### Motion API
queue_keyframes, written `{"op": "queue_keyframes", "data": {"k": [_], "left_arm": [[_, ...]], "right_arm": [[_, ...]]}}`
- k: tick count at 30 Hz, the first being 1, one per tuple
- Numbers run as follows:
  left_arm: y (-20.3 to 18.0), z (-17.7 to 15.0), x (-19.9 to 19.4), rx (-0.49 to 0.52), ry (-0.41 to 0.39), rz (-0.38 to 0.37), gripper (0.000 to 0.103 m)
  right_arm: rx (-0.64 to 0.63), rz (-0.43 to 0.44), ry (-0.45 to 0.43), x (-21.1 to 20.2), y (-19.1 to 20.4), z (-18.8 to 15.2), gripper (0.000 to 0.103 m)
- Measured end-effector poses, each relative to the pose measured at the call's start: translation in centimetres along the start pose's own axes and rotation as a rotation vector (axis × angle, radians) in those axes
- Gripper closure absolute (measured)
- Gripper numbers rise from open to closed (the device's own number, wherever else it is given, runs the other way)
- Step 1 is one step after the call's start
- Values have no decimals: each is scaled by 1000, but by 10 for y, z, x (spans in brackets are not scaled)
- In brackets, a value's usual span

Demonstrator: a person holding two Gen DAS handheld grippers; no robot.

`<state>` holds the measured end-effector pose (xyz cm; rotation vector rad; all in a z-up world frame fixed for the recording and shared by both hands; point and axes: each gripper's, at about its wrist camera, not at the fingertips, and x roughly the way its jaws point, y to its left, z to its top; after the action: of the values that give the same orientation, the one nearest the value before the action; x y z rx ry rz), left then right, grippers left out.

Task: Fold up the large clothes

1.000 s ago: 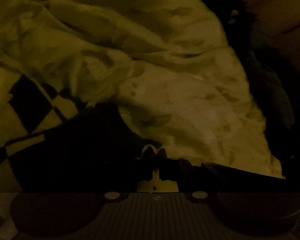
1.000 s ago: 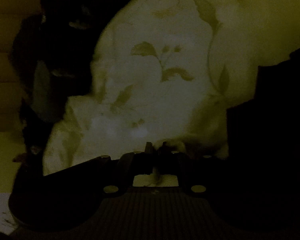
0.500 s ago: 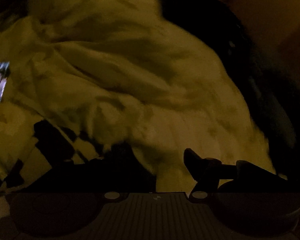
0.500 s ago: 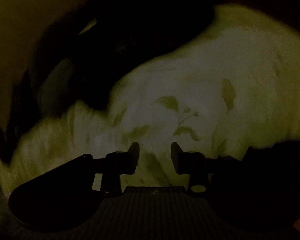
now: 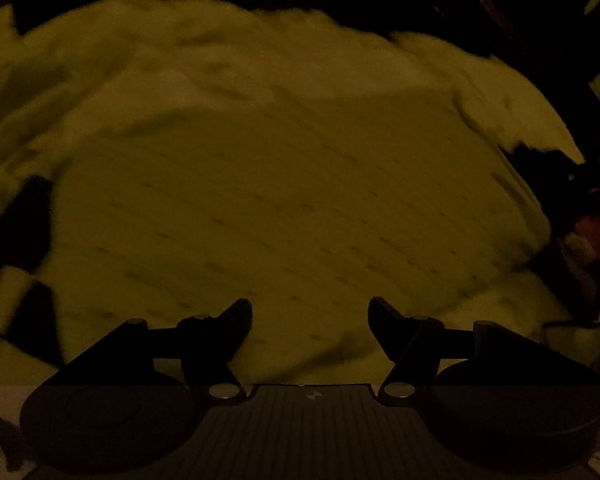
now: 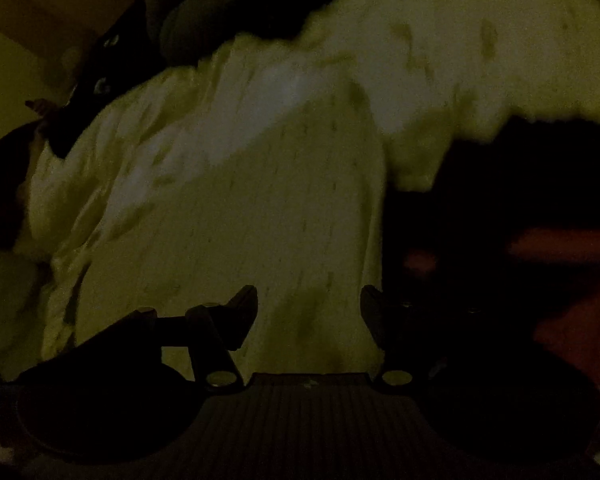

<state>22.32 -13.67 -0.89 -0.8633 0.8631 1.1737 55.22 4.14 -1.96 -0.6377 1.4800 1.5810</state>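
The scene is very dark. A large pale garment (image 5: 292, 168) with a small leaf print lies spread and rumpled, filling the left wrist view. My left gripper (image 5: 310, 316) is open and empty just above its near part. The same pale garment (image 6: 228, 200) fills the left and middle of the right wrist view, blurred by motion. My right gripper (image 6: 308, 304) is open and empty over its near edge.
A black and pale checkered cloth (image 5: 24, 248) shows at the left edge of the left wrist view. Dark cloth (image 6: 512, 208) lies to the right of the garment in the right wrist view. A dark shape (image 6: 112, 72) sits at the upper left there.
Both grippers were shut on the garment one second ago. They have opened, let go of the cloth and drawn back. The garment now lies flatter.
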Motion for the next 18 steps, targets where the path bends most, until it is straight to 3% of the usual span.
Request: {"op": "queue_keyframes", "data": {"k": [3,10,18], "left_arm": [[-19,-1,8,26,22,3,0],[-41,6,21,93,82,3,0],[-61,11,33,150,107,4,0]], "right_arm": [[53,-5,32,-12,-8,-28,36],[342,14,86,11,-42,-68,35],[554,119,9,42,-53,-62,47]]}}
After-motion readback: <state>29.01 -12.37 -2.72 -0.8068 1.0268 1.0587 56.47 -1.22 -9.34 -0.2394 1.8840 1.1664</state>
